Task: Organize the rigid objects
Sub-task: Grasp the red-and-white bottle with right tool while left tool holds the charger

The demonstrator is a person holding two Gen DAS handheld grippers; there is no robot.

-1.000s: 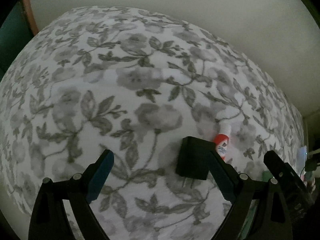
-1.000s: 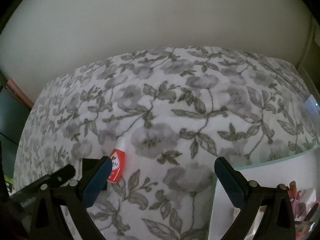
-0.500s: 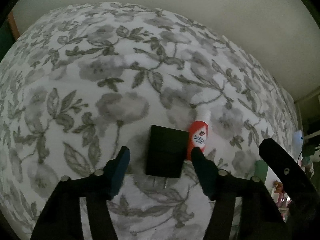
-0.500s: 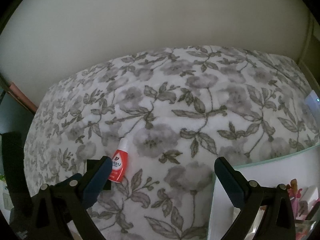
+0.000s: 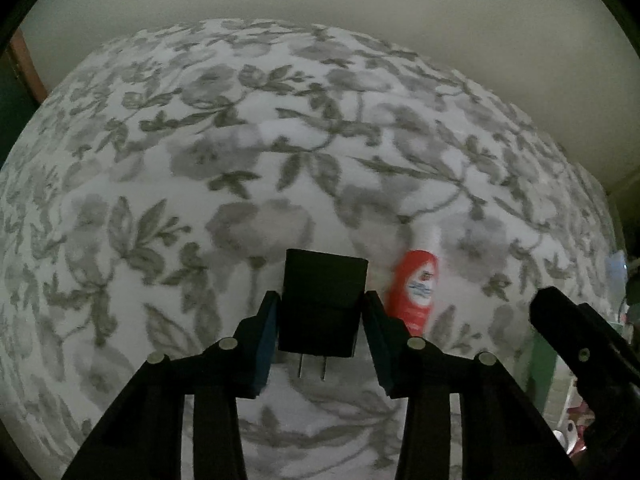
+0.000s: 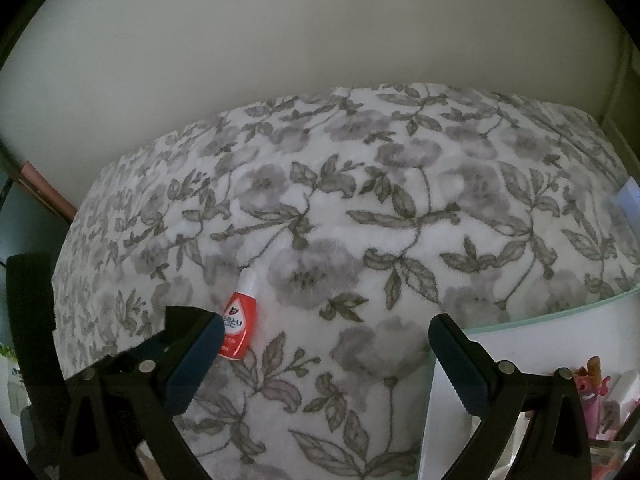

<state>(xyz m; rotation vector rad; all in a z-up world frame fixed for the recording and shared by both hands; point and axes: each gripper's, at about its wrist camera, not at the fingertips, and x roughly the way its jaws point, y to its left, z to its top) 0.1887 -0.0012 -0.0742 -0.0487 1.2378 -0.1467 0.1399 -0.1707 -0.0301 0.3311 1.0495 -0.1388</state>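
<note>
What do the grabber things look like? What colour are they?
Both look alike. The left gripper and right gripper each have two black angular plastic arms dotted with small round silver bolts, and the jaws are lined with dark blue pads. No hands, sleeves or cables show.

Count: 1 black plug adapter (image 5: 322,304), two prongs, at 6 o'clock in the left wrist view. 1 red dropper bottle (image 5: 416,288) with white cap, at 4 o'clock of the adapter. 1 floral cloth (image 6: 400,220) under both. 2 grippers: left gripper (image 5: 320,320), right gripper (image 6: 320,344).
</note>
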